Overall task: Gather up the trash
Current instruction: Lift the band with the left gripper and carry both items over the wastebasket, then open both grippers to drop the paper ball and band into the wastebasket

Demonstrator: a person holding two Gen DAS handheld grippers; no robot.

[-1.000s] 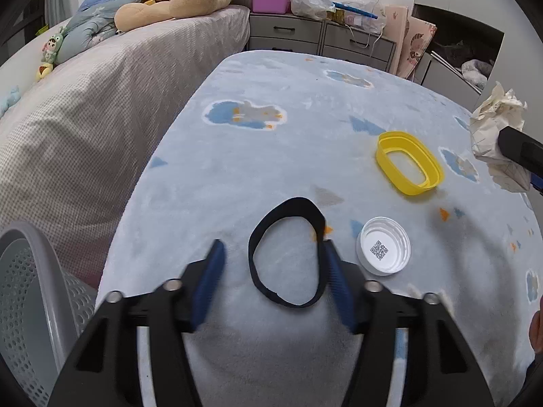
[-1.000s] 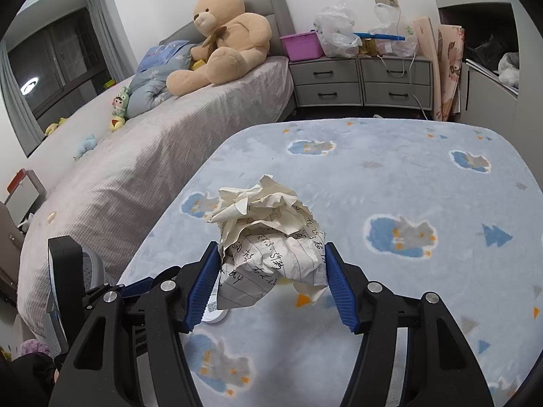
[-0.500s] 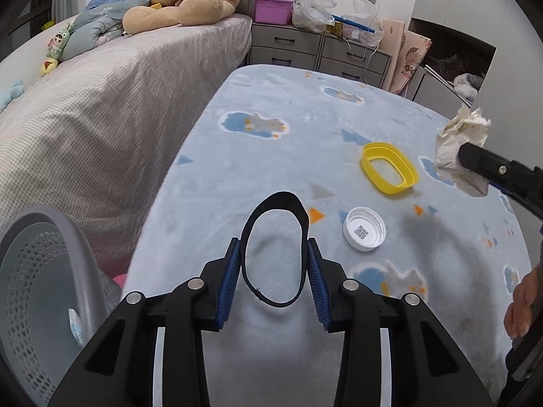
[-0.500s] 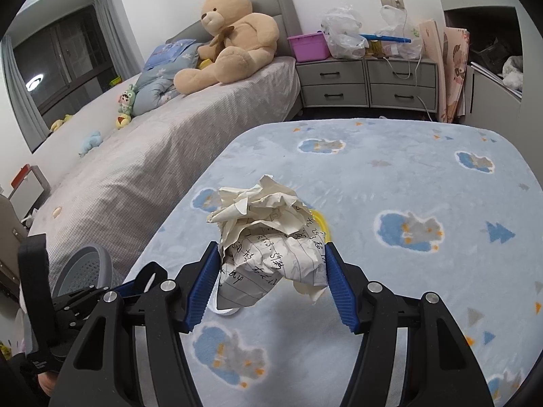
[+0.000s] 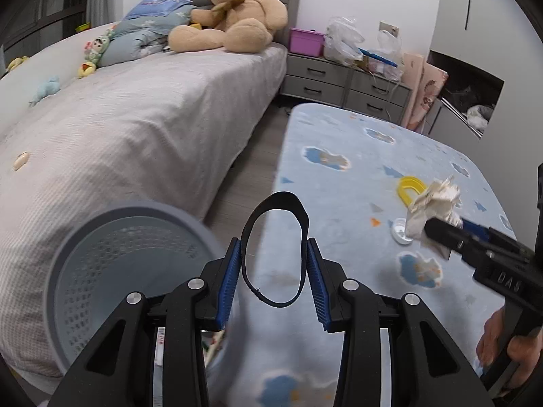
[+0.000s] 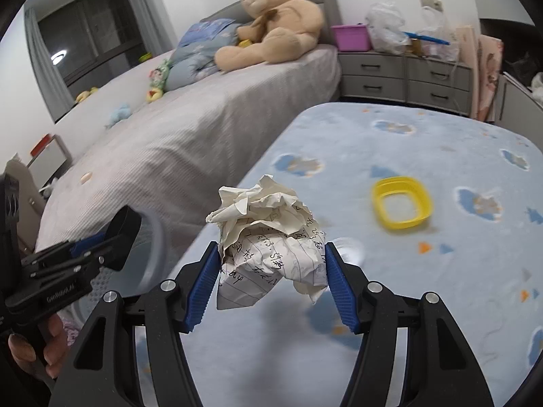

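Observation:
My left gripper (image 5: pixel 274 271) is shut on a black elastic band (image 5: pixel 303 225), whose loop stands up between the blue pads, lifted off the blanket-covered table (image 5: pixel 339 129). It hangs by the table's left edge, just right of the grey mesh basket (image 5: pixel 101 224). My right gripper (image 6: pixel 271 264) is shut on a crumpled ball of written paper (image 6: pixel 268 234), held above the table. In the left wrist view the paper ball (image 5: pixel 436 200) shows at the right. The left gripper (image 6: pixel 115 240) appears at the left of the right wrist view, in front of the basket rim (image 6: pixel 157 237).
A yellow oval lid ring (image 6: pixel 400 203) and a white cap (image 5: pixel 400 234) lie on the blanket. A grey bed (image 5: pixel 135 118) with a teddy bear (image 5: pixel 234 23) runs along the left. Grey drawers (image 5: pixel 339 84) stand at the back. A strip of floor separates bed and table.
The left gripper closed on the black band, lifted it off the blanket and moved left to beside the basket. The right gripper carried the paper ball leftward.

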